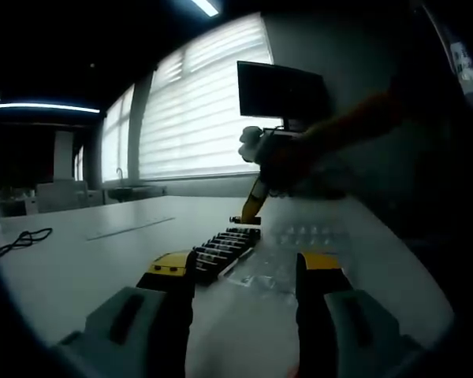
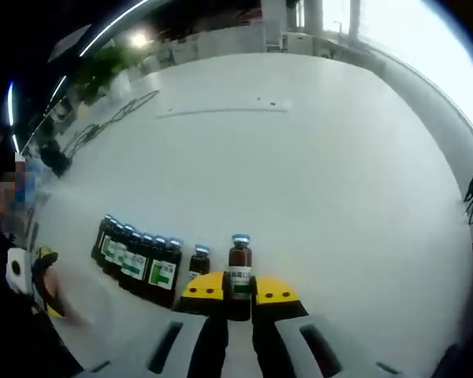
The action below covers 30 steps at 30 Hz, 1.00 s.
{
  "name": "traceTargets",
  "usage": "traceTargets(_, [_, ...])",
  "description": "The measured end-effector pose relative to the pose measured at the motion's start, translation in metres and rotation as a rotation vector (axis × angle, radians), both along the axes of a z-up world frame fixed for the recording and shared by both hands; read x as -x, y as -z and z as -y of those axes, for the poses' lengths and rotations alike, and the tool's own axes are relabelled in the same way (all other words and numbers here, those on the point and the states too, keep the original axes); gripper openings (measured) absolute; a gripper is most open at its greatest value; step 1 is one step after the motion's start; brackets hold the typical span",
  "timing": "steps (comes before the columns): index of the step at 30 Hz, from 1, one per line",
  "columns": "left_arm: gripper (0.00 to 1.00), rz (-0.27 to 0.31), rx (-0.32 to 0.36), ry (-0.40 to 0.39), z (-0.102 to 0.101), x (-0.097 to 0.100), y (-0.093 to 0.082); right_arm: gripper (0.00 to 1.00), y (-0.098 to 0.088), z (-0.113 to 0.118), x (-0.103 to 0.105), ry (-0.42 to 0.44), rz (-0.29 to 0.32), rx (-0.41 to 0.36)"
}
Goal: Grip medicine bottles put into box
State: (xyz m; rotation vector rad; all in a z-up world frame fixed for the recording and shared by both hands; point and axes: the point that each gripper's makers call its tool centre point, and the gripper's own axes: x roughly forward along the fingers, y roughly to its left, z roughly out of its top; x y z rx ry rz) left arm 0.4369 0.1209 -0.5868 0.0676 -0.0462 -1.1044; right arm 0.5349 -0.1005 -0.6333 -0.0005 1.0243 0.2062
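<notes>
We see our right gripper (image 2: 239,288) clamped on an upright medicine bottle (image 2: 239,266) above the white table (image 2: 315,157), beside the bottle row (image 2: 138,257), our left gripper (image 1: 247,268) spread wide, holding nothing.

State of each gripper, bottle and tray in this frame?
Right gripper: shut on one bottle.
Held bottle: upright, capped, between the jaws.
Row of bottles: lying side by side on the table.
Left gripper: open, holding nothing.
Clear tray: flat on the table.
</notes>
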Motion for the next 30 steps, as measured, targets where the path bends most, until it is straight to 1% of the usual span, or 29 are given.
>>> traceTargets(5, [0.43,-0.002,0.002,-0.004,-0.001,-0.001,0.000,0.07,-0.008,0.005,0.002,0.000,0.012,-0.004])
traceTargets(7, [0.43,-0.001,0.001,-0.002,0.000,-0.001,0.000,0.07,-0.011,0.006,0.003,0.000,0.025,-0.007])
traceTargets(9, [0.43,0.001,-0.001,-0.001,0.000,0.000,0.000,0.07,-0.018,0.004,0.004,0.001,0.045,-0.031])
traceTargets(12, [0.43,0.001,0.000,-0.002,0.000,0.000,0.000,0.07,-0.024,0.005,0.007,-0.009,0.063,-0.035])
traceTargets(17, [0.43,0.002,-0.001,0.000,0.000,0.000,0.000,0.07,-0.030,0.004,0.017,-0.034,0.075,-0.032])
traceTargets(21, [0.43,0.002,-0.001,0.000,0.000,0.000,0.000,0.07,-0.039,0.002,0.025,-0.045,0.102,-0.048])
traceTargets(25, [0.43,0.003,-0.002,0.000,0.000,0.000,0.000,0.07,-0.046,-0.001,0.033,-0.089,0.137,-0.049])
traceTargets(30, [0.43,0.003,-0.002,0.000,0.000,0.000,0.000,0.07,-0.050,0.001,0.042,-0.105,0.152,-0.041])
